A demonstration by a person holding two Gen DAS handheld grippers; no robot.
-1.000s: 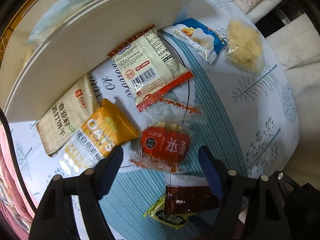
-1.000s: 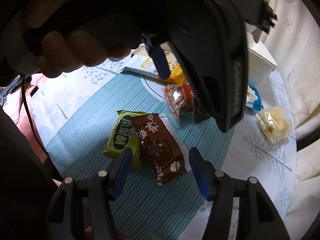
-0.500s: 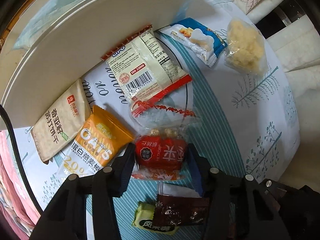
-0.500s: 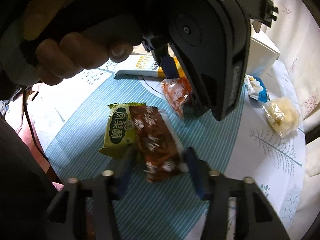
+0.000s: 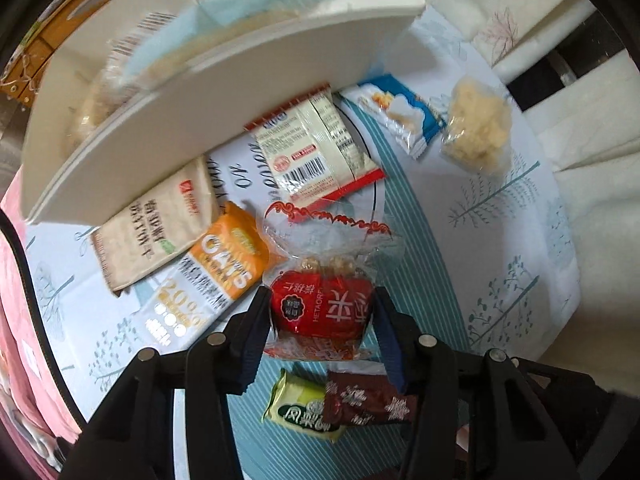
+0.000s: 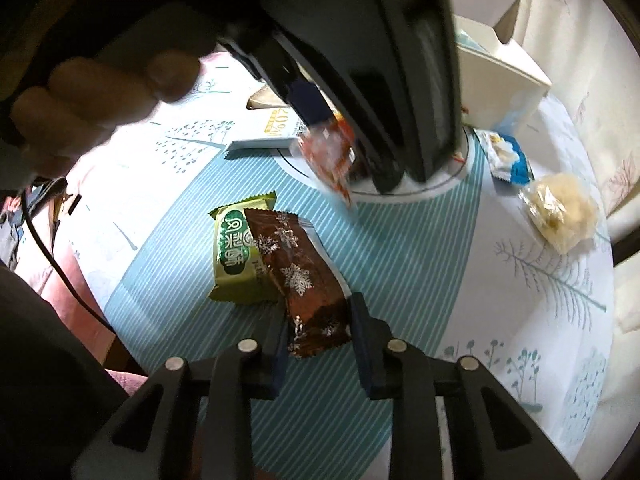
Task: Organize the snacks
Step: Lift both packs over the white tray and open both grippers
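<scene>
Low in the left wrist view, the left gripper (image 5: 320,320) is clenched on the red snack packet (image 5: 322,306), its blue pads pressed against both sides of the wrapper, whose clear crimped top stands above the fingers. Just below it lie the green packet (image 5: 298,410) and the brown snowflake packet (image 5: 366,402). At the bottom centre of the right wrist view, the right gripper (image 6: 318,322) is closing narrowly on the near end of that brown snowflake packet, both pads against it, above the striped tablecloth (image 6: 400,264). The white box (image 5: 224,92) fills the upper left.
</scene>
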